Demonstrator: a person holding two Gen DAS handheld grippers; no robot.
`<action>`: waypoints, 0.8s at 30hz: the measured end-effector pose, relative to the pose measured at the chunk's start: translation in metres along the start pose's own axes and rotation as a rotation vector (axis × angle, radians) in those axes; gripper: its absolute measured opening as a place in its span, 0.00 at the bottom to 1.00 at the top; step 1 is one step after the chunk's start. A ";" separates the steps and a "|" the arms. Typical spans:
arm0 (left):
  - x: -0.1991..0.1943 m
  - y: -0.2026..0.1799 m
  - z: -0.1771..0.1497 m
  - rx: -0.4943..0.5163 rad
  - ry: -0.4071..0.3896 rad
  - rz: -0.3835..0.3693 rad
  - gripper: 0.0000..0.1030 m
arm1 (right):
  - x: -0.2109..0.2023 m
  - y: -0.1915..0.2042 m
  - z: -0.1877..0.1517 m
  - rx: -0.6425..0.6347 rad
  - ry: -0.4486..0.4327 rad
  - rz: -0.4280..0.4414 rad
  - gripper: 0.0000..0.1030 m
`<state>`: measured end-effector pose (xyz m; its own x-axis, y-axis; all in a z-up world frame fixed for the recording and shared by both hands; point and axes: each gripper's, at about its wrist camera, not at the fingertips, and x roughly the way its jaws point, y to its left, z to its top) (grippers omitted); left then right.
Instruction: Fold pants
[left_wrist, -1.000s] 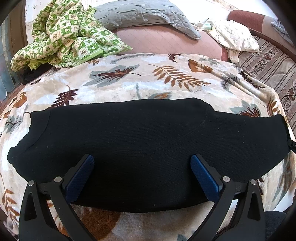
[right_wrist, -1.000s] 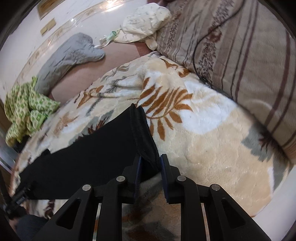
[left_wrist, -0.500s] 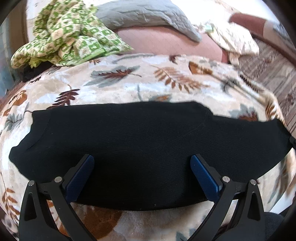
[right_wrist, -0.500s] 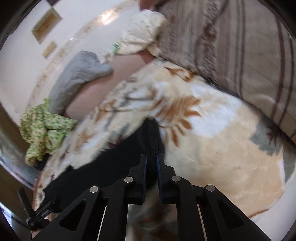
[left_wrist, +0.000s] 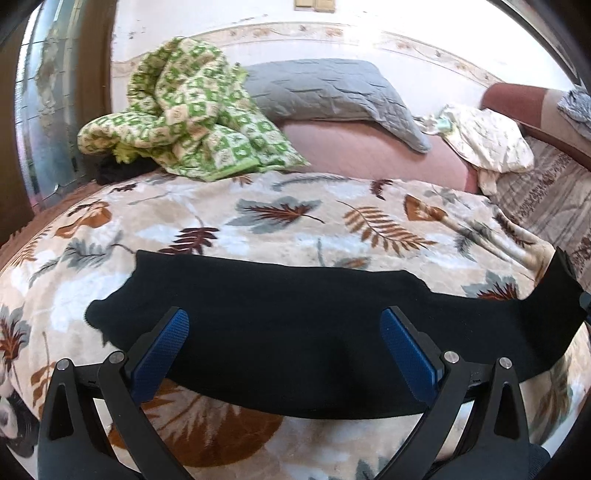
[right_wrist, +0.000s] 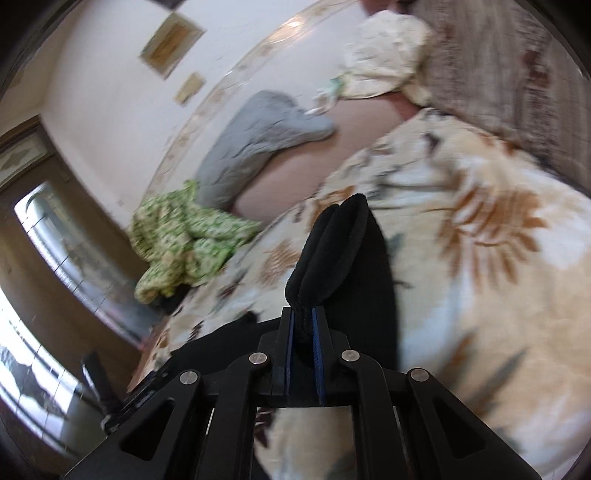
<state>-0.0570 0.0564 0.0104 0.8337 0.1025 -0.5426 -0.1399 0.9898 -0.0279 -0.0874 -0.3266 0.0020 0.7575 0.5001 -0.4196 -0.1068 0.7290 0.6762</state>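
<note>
The black knit pants (left_wrist: 295, 339) lie stretched in a long band across the plush cream blanket printed with brown and grey leaves (left_wrist: 280, 218) that covers the bed. The left gripper (left_wrist: 284, 354) hangs just above the band's near edge with its two blue-padded fingers (left_wrist: 160, 354) spread wide; the dark cloth spans the gap beneath them, and neither pad presses on it. Off to this gripper's right the band rises off the blanket toward the edge of the view.

The right gripper (right_wrist: 303, 328) is pinching one end of the pants (right_wrist: 332, 258): its blue pads are drawn close together on a bunched fold of the black fabric, which stands up past the fingertips in a rounded hump, lifted clear of the blanket (right_wrist: 480, 280). The rest of the garment trails down and away to this gripper's left.

Beyond the left gripper, at the far side of the bed, sit a crumpled green-and-cream patterned quilt (left_wrist: 192, 118) and, to its right, a grey quilted pillow (left_wrist: 325, 92).
</note>
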 end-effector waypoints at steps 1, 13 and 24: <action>0.000 0.003 0.000 -0.014 -0.001 0.009 1.00 | 0.007 0.008 -0.002 -0.013 0.017 0.019 0.08; -0.001 0.028 -0.010 -0.114 0.016 0.103 1.00 | 0.091 0.103 -0.025 -0.170 0.254 0.184 0.08; -0.005 0.030 -0.010 -0.108 0.005 0.110 1.00 | 0.169 0.142 -0.043 -0.345 0.516 0.200 0.08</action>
<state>-0.0710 0.0847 0.0043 0.8076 0.2087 -0.5516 -0.2870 0.9562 -0.0584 -0.0020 -0.1187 0.0007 0.3043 0.7392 -0.6008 -0.4789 0.6639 0.5743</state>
